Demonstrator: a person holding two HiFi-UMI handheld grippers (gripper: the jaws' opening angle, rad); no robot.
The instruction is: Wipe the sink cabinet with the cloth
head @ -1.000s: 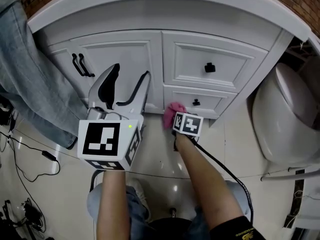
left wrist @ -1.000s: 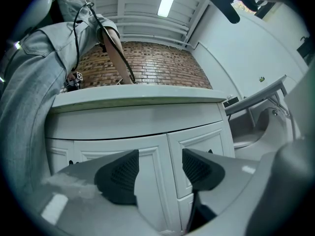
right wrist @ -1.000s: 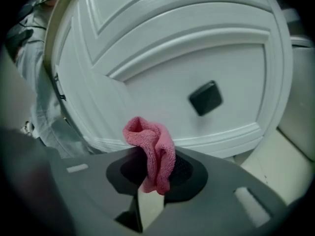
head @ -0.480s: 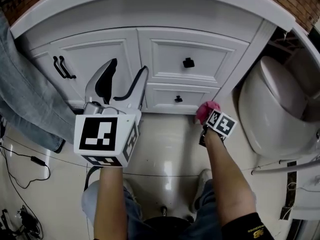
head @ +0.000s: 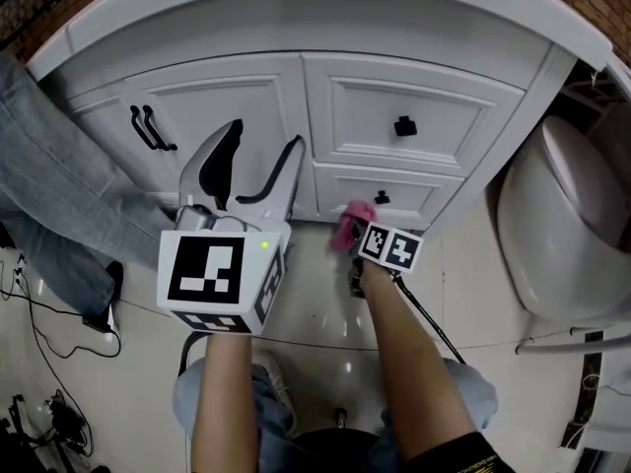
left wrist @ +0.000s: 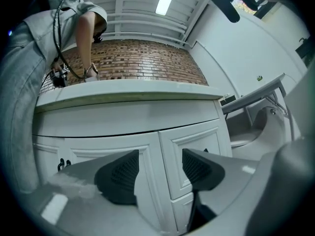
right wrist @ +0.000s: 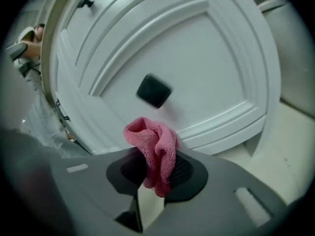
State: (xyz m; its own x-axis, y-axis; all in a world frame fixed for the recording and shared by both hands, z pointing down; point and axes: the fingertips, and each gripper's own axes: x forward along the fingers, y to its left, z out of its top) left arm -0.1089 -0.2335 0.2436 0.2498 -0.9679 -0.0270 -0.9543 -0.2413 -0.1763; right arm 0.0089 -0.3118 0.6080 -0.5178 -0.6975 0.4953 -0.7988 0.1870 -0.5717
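The white sink cabinet [head: 375,116] fills the top of the head view, with two doors and two drawers with black knobs. My right gripper [head: 350,227] is shut on a pink cloth [head: 352,221], held low against the bottom edge of the lower drawer [head: 394,193]. In the right gripper view the pink cloth [right wrist: 155,149] bunches between the jaws just below that drawer's black knob [right wrist: 153,91]. My left gripper [head: 251,170] is open and empty, held in front of the left cabinet door [head: 212,126]. The left gripper [left wrist: 158,168] shows a wide gap in its own view.
A white toilet [head: 567,230] stands close at the right of the cabinet. A person in jeans [head: 59,185] stands at the left. Black cables [head: 39,313] lie on the pale tiled floor [head: 315,313] at the far left.
My right gripper with the pink cloth swept right along the cabinet's base, then came back left under the lower drawer. The left gripper stayed open in front of the door.
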